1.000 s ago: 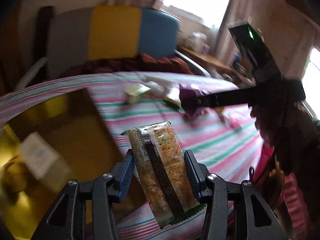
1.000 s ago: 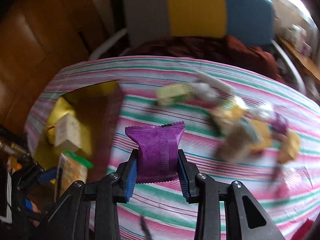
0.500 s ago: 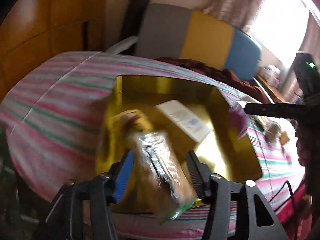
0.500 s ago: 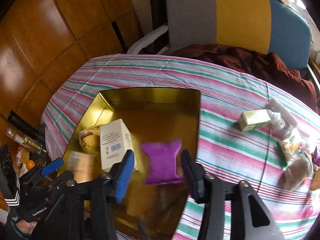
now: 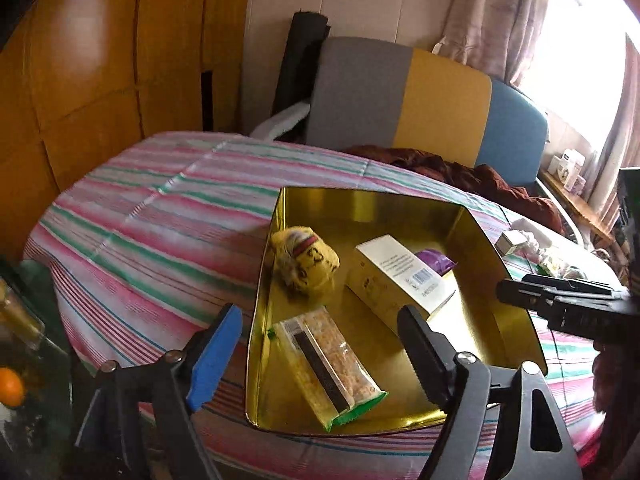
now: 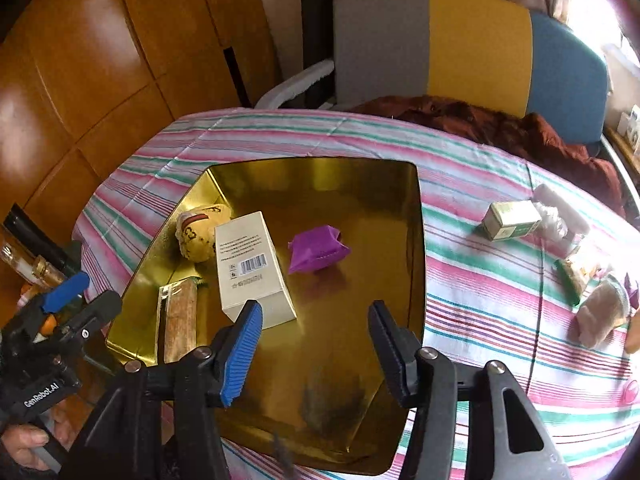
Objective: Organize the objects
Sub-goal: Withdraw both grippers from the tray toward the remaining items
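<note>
The gold tray (image 6: 416,240) sits on the striped tablecloth (image 6: 480,280), holding a purple packet (image 6: 318,248), a white carton (image 6: 250,264), a yellow pouch (image 5: 306,264) and a clear-wrapped snack bar (image 5: 330,364). The left gripper (image 5: 320,356) and right gripper (image 6: 314,346) have just been opening; both jaws stand apart and empty above the tray.

Bright window (image 5: 576,40) glare upper right (fisheye-bent edges), otherwise sharp.

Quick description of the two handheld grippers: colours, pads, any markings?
Both are black plastic frames with silver screws. The left gripper and right gripper each have one ribbed blue pad and one ribbed black pad. White "GenRobot.AI" lettering shows on the left gripper's body in the right wrist view.
</note>
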The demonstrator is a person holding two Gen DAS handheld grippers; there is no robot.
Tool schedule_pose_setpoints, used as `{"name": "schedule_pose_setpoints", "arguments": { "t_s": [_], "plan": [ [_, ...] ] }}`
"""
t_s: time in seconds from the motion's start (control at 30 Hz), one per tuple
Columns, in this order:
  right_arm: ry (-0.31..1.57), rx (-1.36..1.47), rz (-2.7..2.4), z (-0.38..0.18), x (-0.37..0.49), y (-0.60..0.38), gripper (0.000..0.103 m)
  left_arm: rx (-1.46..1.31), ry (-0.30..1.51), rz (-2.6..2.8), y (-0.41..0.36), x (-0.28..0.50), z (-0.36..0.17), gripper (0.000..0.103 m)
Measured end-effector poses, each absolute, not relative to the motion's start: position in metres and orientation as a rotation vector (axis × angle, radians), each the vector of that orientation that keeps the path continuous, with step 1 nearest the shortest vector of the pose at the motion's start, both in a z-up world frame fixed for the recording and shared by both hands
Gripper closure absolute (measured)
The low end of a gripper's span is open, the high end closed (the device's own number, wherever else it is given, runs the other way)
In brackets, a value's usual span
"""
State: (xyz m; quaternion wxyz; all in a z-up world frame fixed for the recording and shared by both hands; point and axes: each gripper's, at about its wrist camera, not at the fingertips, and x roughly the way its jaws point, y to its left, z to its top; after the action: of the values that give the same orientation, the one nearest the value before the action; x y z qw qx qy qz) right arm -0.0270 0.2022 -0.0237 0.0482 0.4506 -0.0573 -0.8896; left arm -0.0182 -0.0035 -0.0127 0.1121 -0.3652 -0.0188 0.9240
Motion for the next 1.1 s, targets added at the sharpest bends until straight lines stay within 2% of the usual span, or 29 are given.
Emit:
{"name": "schedule_pose_setpoints", "arguments": {
  "t_s": [0.37,0.97,1.1],
  "plan": [
    [-0.068,1.265,-2.816,-0.014,-0.004,0.191,0.047,-1.037,0.005,2.758,0.006,-0.016,-0.004,0.021],
    [-0.099,1.216,-2.874,-0.012,0.011,0.205,0.047,-0.977,0.149,2.746,0.036,-0.003,0.004,0.02],
    [-0.107,1.207,-2.888,-0.012,0.013,0.209,0.046,-0.955,0.188,2.753,0.041,-0.001,0.007,0.017]
  ]
}}
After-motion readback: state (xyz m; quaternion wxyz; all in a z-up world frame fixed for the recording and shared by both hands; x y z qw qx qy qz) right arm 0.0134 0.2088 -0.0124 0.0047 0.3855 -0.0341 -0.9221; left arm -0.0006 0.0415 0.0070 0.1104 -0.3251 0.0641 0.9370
